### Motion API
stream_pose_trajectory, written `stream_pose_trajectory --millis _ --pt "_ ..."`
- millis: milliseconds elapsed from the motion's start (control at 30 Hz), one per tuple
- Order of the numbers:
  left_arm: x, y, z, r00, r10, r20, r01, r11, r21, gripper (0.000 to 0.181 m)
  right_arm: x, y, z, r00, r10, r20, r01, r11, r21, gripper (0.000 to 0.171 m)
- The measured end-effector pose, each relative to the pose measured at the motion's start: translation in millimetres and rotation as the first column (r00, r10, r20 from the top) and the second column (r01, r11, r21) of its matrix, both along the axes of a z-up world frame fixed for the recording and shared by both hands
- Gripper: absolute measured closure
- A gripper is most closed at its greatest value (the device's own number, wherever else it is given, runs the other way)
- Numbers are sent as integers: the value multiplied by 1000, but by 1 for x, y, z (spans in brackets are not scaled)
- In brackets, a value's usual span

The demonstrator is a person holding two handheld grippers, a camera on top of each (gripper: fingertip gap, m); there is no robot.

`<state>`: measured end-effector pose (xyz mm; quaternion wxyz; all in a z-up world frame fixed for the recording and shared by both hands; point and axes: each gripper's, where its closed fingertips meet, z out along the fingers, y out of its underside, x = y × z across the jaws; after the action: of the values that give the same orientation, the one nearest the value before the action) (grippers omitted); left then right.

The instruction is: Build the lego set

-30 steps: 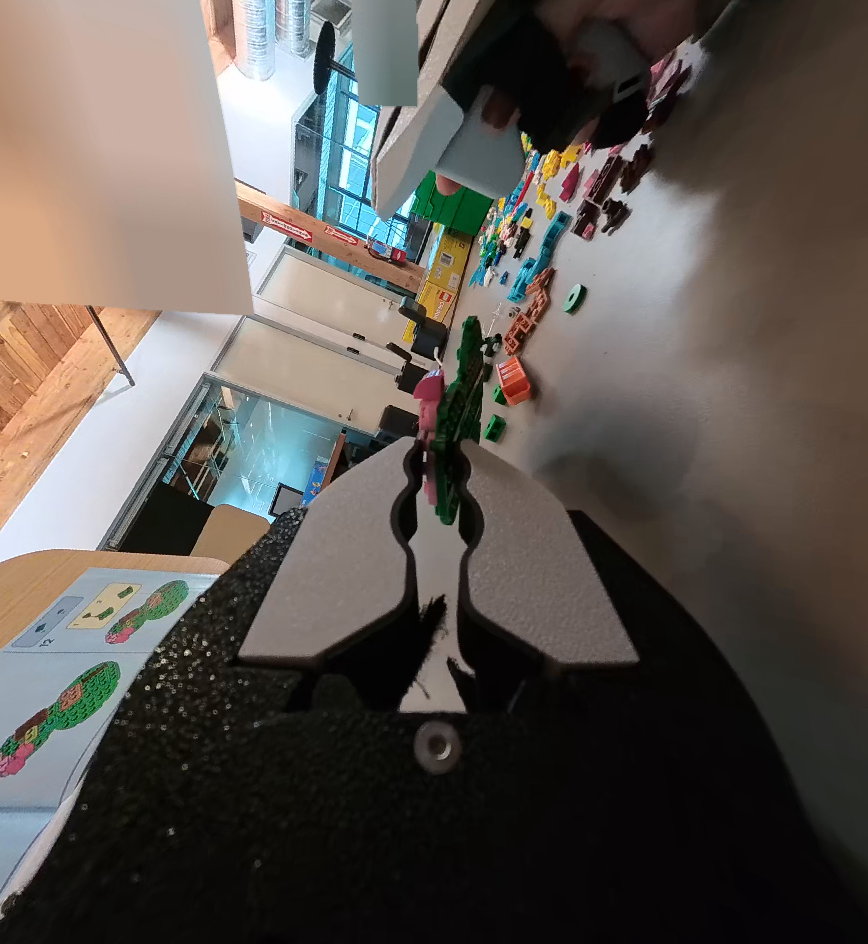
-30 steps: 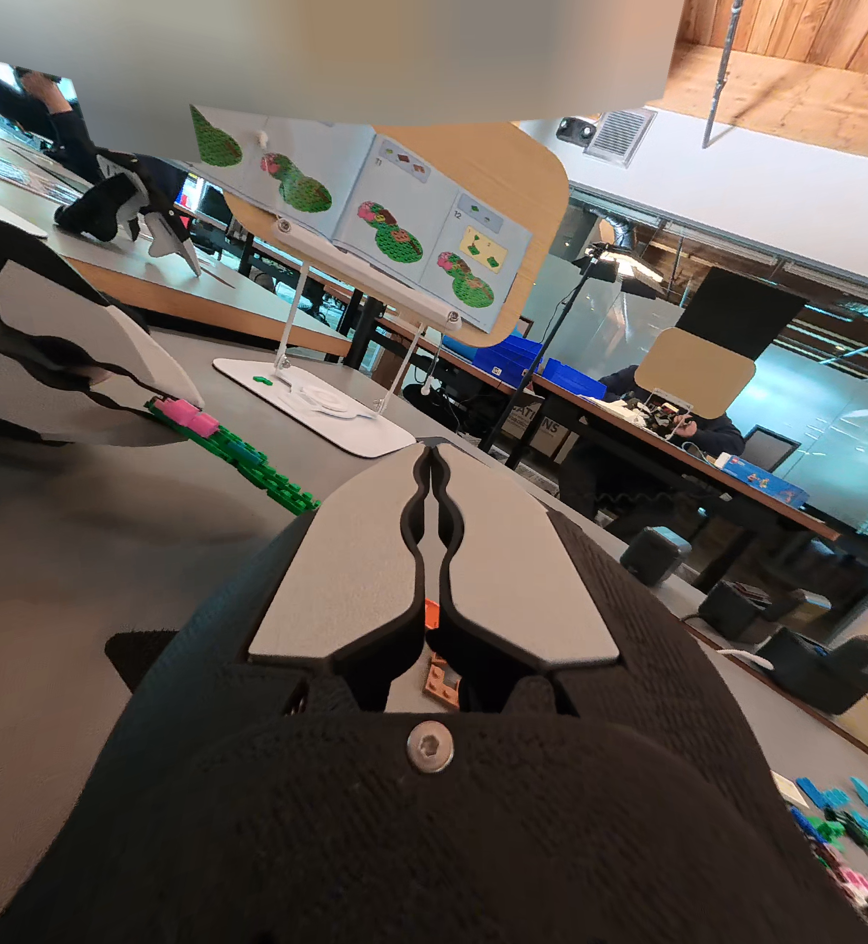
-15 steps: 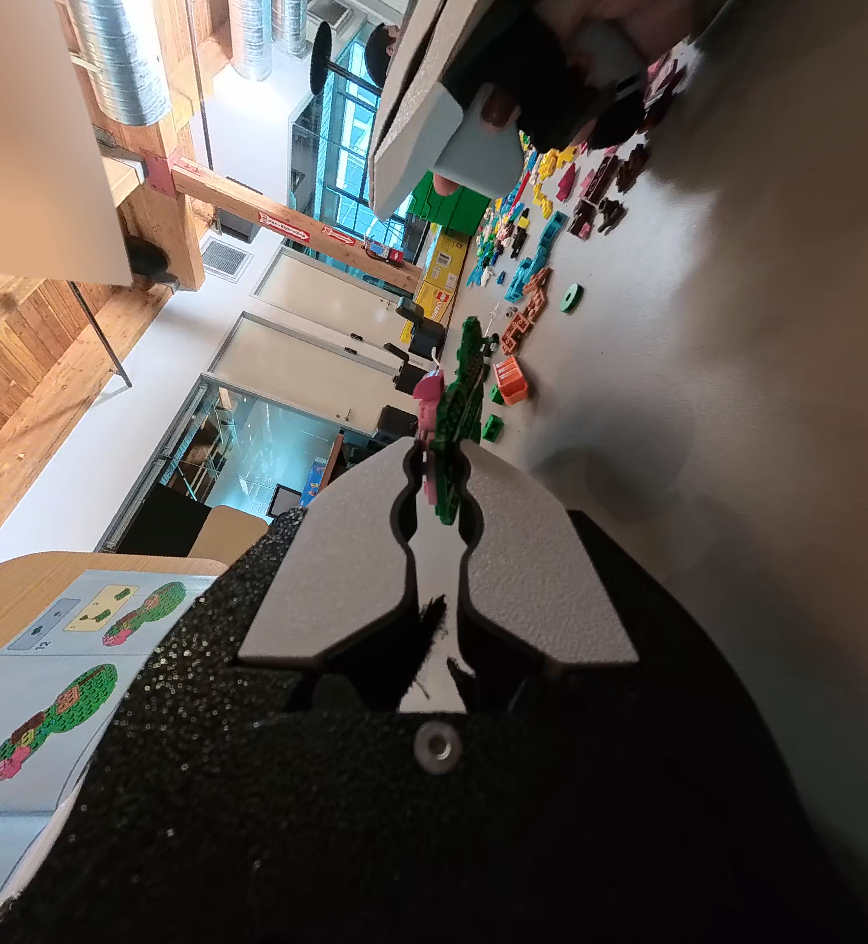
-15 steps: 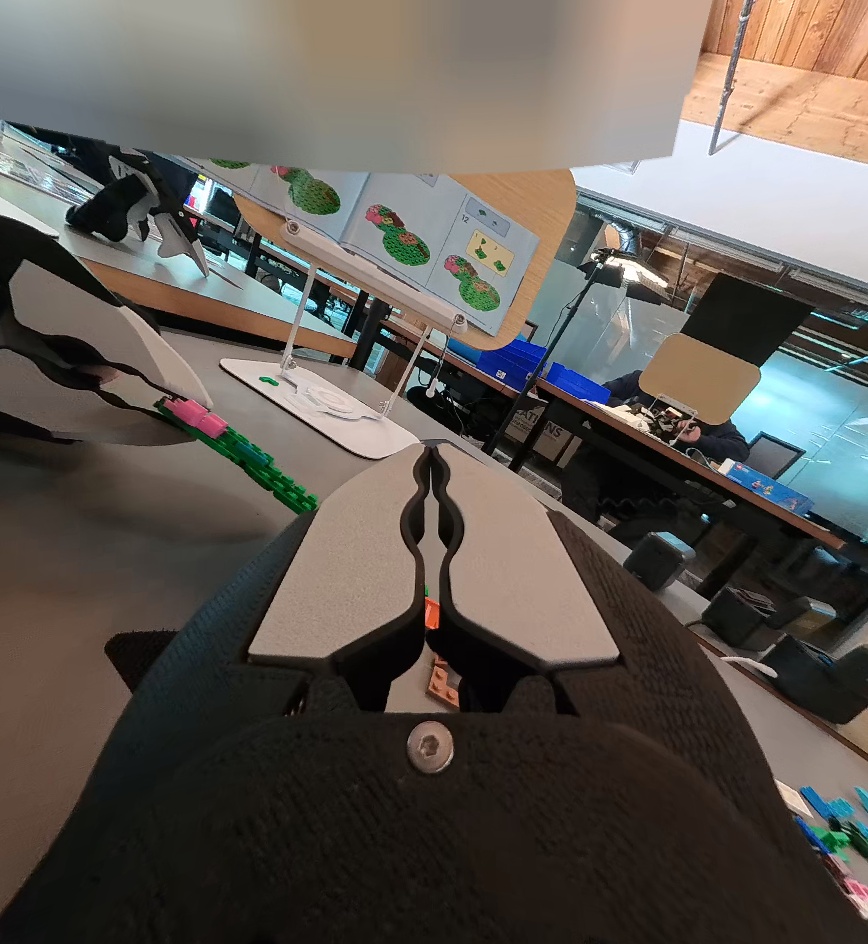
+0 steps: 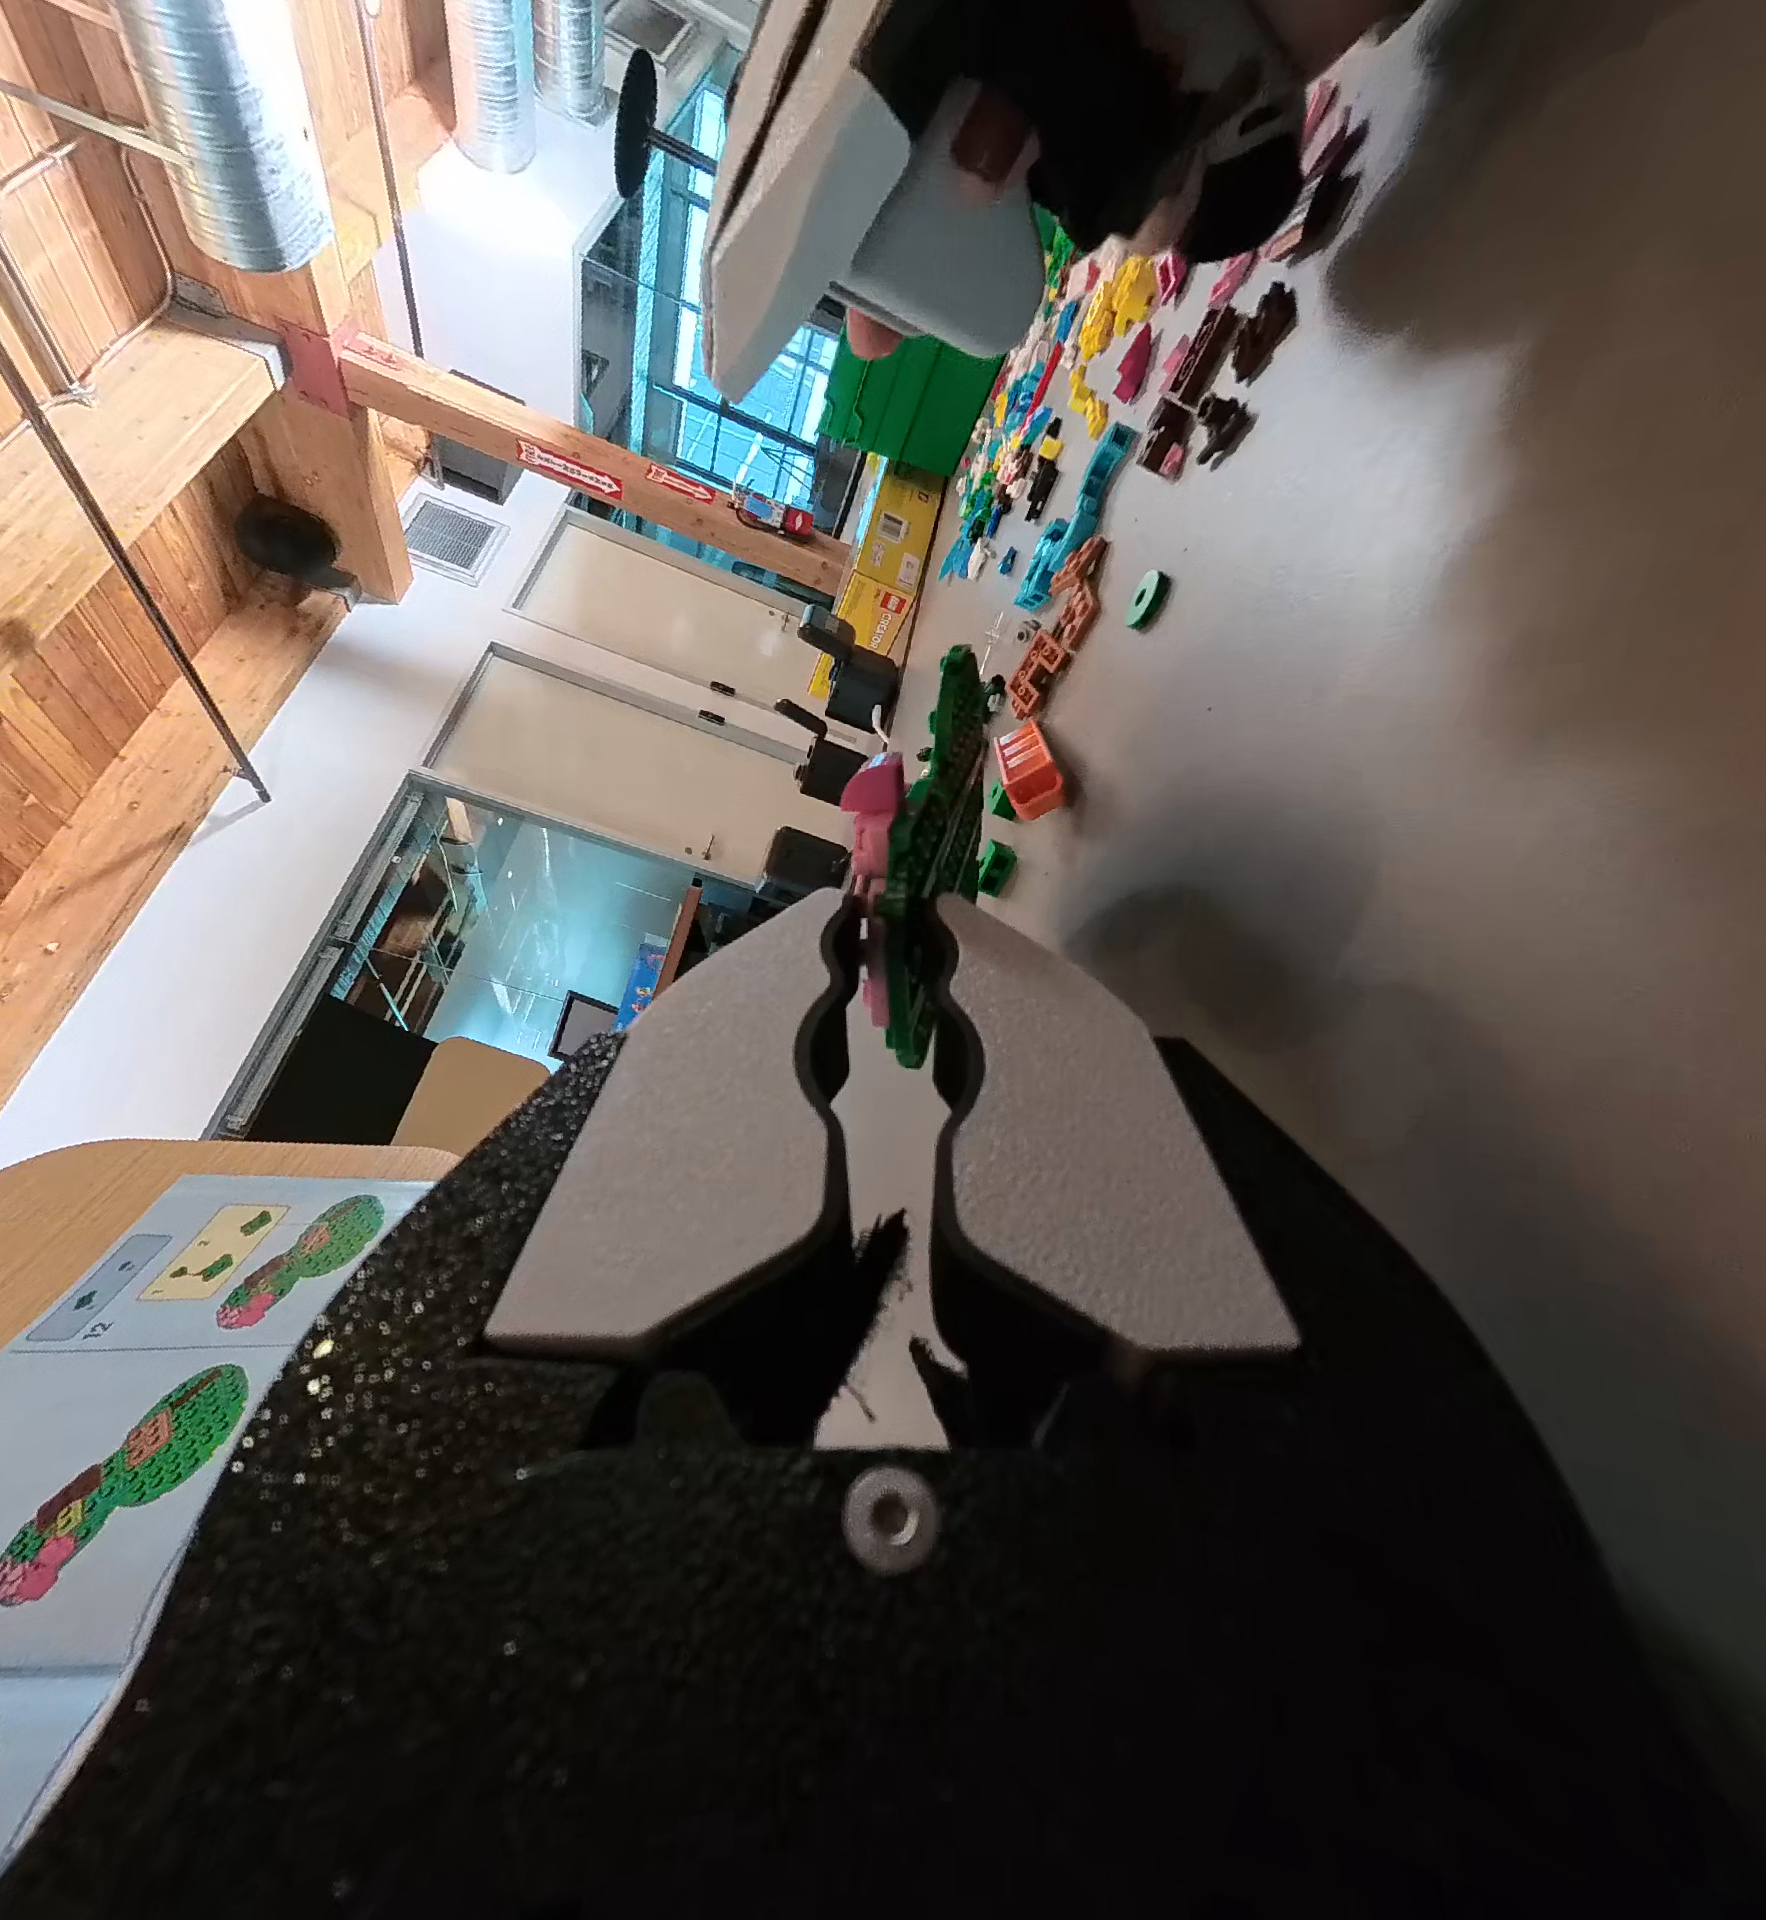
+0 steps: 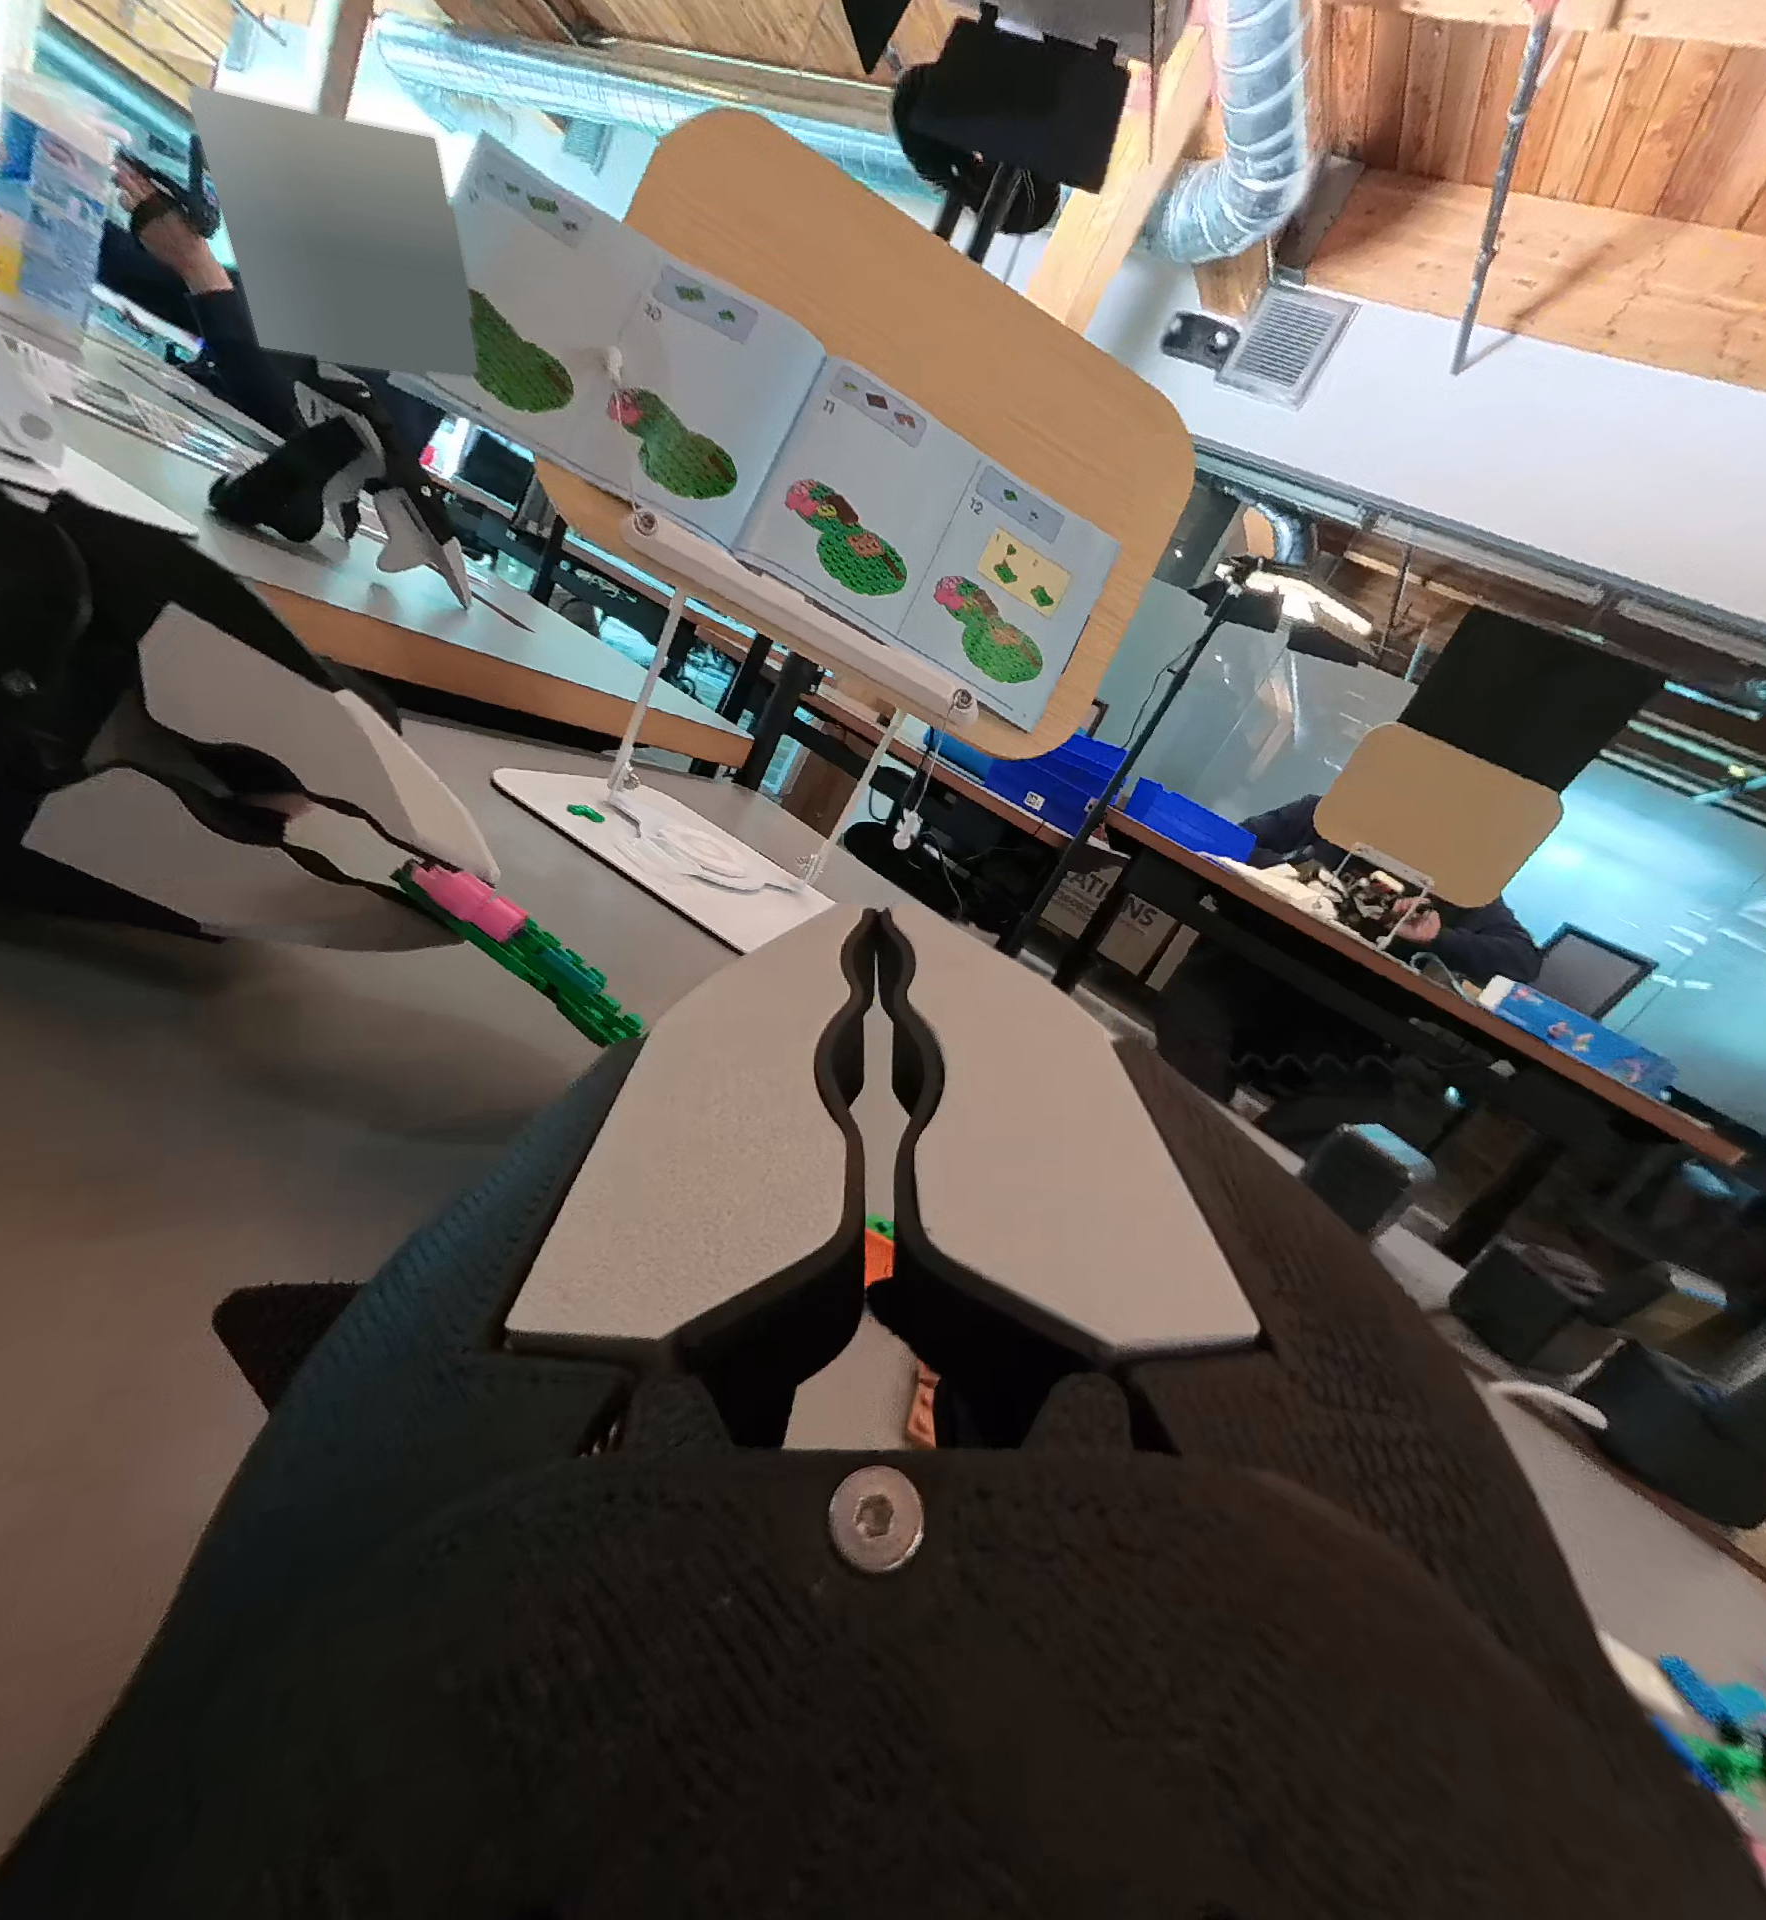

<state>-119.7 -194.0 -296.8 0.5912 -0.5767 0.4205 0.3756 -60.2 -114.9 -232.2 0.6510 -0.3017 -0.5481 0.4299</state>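
1. Your left gripper [image 5: 894, 914] clamps the near edge of the green lego plate [image 5: 936, 831], its two grey fingers [image 5: 713, 1132] pressed against either face of it; the plate runs forward from the fingertips, with pink bricks [image 5: 874, 805] stacked on the side toward the left finger.

2. From your right wrist view, the same left gripper [image 6: 443, 873] reaches in from the left, and the plate [image 6: 546, 971] juts out past its fingertips just above the grey table [image 6: 131, 1143], pink pieces [image 6: 468, 899] sitting right at the tips.

3. Your right gripper [image 6: 877, 920] has its fingers drawn together, tips meeting; nothing shows between the tips, though an orange piece [image 6: 879, 1252] is glimpsed through the gap farther back, and whether it is held cannot be told.

4. Beyond the left fingertips, an orange brick [image 5: 1030, 774] and a small green brick [image 5: 998, 868] lie just to the right of the plate, with a green ring [image 5: 1149, 601] and a scatter of loose coloured pieces [image 5: 1097, 395] farther ahead.

5. Ahead of the right fingertips, the open instruction booklet [image 6: 806, 499] rests on a white stand [image 6: 681, 842] backed by a wooden board.

6. At the top of the left wrist view, your right gripper [image 5: 858, 208] hangs above the loose pieces.
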Motion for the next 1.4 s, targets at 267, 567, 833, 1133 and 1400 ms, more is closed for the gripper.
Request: stream_pose_trajectory --millis 267,567,833,1133,1400 --pt "3 -1 -2 999 0 -35 0 1000 -2 171 1 29 -8 988 -98 116 110 989 -96 171" --pt "2 -2 -3 998 13 -65 -13 1000 -2 171 64 132 -12 893 -321 315 324 945 44 171" --pt "-1 2 -9 991 42 -125 -44 999 -12 171 169 337 -46 588 -407 699 710 674 -205 157" --pt "-5 4 -12 979 82 -186 -86 996 -11 171 256 426 -89 172 -246 954 680 730 66 153" --pt "-8 6 -16 972 108 -208 -115 993 -20 171 262 438 -101 283 -128 950 675 731 -103 148"
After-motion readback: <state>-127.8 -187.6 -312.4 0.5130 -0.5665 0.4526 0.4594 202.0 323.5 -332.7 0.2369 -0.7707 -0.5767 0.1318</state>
